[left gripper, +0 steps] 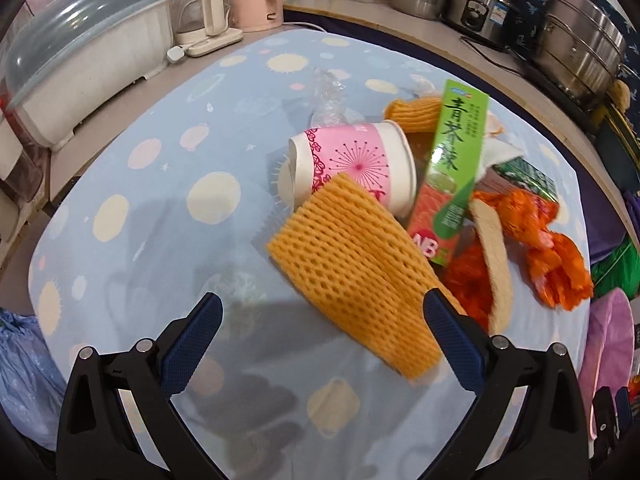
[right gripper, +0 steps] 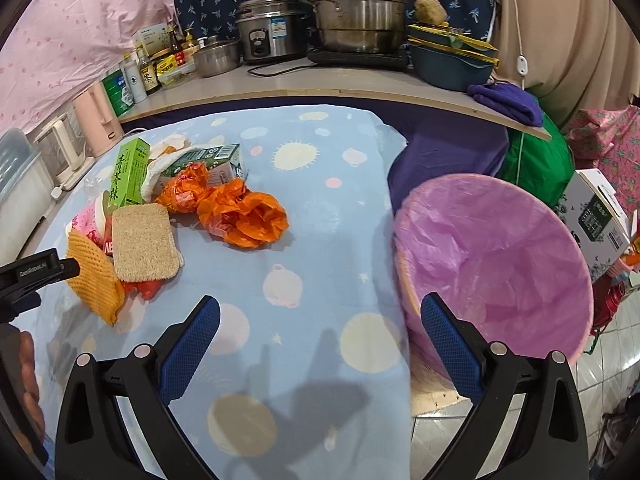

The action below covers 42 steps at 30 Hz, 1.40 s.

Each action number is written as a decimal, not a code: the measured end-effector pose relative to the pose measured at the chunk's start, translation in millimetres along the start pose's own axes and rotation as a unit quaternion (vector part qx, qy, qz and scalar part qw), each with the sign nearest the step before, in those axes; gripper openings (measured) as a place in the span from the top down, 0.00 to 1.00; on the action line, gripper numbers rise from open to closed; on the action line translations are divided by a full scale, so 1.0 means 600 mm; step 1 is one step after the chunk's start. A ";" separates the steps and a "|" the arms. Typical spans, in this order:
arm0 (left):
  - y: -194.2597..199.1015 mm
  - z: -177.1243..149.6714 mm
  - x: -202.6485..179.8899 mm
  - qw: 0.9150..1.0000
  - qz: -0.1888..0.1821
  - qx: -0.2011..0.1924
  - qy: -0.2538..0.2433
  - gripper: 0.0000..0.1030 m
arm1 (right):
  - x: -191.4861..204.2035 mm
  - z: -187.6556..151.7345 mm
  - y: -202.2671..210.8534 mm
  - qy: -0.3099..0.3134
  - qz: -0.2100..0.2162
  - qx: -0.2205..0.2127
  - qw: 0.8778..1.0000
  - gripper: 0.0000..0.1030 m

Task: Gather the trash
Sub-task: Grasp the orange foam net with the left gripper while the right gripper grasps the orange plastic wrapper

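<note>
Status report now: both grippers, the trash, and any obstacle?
Left gripper open, empty, at the yellow foam net. Right gripper open, empty, beside the pink-lined bin. Trash pile on table, none collected. Nothing blocking.

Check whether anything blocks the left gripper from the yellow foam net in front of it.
Nothing visible does. The left gripper is open, and the yellow foam net lies on top of the pile, its near end already beside the gripper's right finger. Only bare tablecloth lies between.

Bare blue cloth on the surface (right gripper: 320, 184) lies open between the trash heap (right gripper: 168, 208) at its left and the purple-lined bin (right gripper: 500, 248) just beside its right edge, while pots (right gripper: 352, 16) crowd the counter behind.
</note>
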<state>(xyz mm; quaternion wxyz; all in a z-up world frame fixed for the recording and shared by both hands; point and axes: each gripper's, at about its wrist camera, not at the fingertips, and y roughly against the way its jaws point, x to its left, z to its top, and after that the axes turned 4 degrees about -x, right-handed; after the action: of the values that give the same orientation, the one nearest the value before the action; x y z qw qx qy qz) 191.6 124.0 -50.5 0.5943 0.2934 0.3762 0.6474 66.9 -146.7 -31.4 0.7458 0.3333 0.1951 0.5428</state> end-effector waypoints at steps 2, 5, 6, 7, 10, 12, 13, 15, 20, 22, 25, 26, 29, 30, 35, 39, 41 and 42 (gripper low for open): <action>-0.021 0.005 0.005 1.000 -0.004 0.010 0.008 0.07 | 0.011 0.011 -0.012 0.003 0.005 -0.002 1.000 0.07; -0.050 0.008 0.018 0.999 -0.018 0.030 0.030 0.07 | 0.025 0.026 -0.033 0.008 0.006 -0.003 1.000 0.07; -0.058 0.009 0.023 0.998 -0.026 0.037 0.039 0.07 | 0.029 0.030 -0.038 0.010 0.008 -0.004 1.000 0.07; -0.064 0.009 0.027 0.997 -0.035 0.045 0.046 0.07 | 0.034 0.035 -0.045 0.013 0.010 -0.005 1.000 0.07; -0.074 0.011 0.032 0.995 -0.052 0.054 0.058 0.13 | 0.045 0.048 -0.066 0.018 0.019 -0.007 1.000 0.07; -0.070 0.013 0.029 0.996 -0.064 0.048 0.050 0.27 | 0.048 0.056 -0.082 0.013 0.035 -0.003 0.999 0.08; -0.069 0.013 0.028 0.996 -0.069 0.046 0.044 0.37 | 0.047 0.058 -0.090 0.009 0.041 0.000 0.999 0.12; -0.066 0.014 0.022 0.995 -0.083 0.046 0.030 0.56 | 0.048 0.063 -0.107 0.006 0.047 0.004 0.999 0.17; -0.051 0.008 0.011 0.994 -0.096 0.042 0.015 0.86 | 0.050 0.074 -0.140 0.006 0.071 0.009 0.997 0.33; -0.040 0.005 0.009 0.994 -0.100 0.035 0.006 0.88 | 0.050 0.077 -0.153 -0.003 0.093 0.013 0.996 0.36; -0.022 0.001 0.007 0.994 -0.105 0.028 -0.004 0.90 | 0.053 0.077 -0.170 -0.013 0.119 0.027 0.992 0.47; -0.016 0.001 0.004 0.994 -0.107 0.027 -0.007 0.90 | 0.055 0.075 -0.175 -0.014 0.125 0.030 0.992 0.53; -0.001 -0.004 -0.002 0.994 -0.110 0.024 -0.017 0.91 | 0.058 0.071 -0.178 -0.019 0.143 0.036 0.989 0.82; 0.005 -0.007 -0.004 0.993 -0.111 0.022 -0.022 0.91 | 0.059 0.071 -0.176 -0.018 0.150 0.036 0.988 0.83; 0.034 -0.020 -0.015 0.992 -0.115 0.016 -0.040 0.91 | 0.057 0.070 -0.152 -0.005 0.152 0.025 0.988 0.86; 0.067 -0.030 -0.027 0.990 -0.125 0.006 -0.059 0.91 | 0.043 0.068 -0.115 -0.006 0.154 0.016 0.988 0.86; 0.088 -0.035 -0.034 0.989 -0.131 -0.002 -0.067 0.91 | 0.030 0.067 -0.093 -0.011 0.153 0.008 0.988 0.86; 0.098 -0.036 -0.038 0.988 -0.137 -0.005 -0.072 0.91 | 0.023 0.066 -0.082 -0.013 0.151 0.005 0.988 0.86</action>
<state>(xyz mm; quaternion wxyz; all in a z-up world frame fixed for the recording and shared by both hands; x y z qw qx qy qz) 143.9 97.7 -11.5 0.7043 0.2818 0.3664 0.5388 130.7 -154.1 -37.7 0.6560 0.3695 0.1355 0.6441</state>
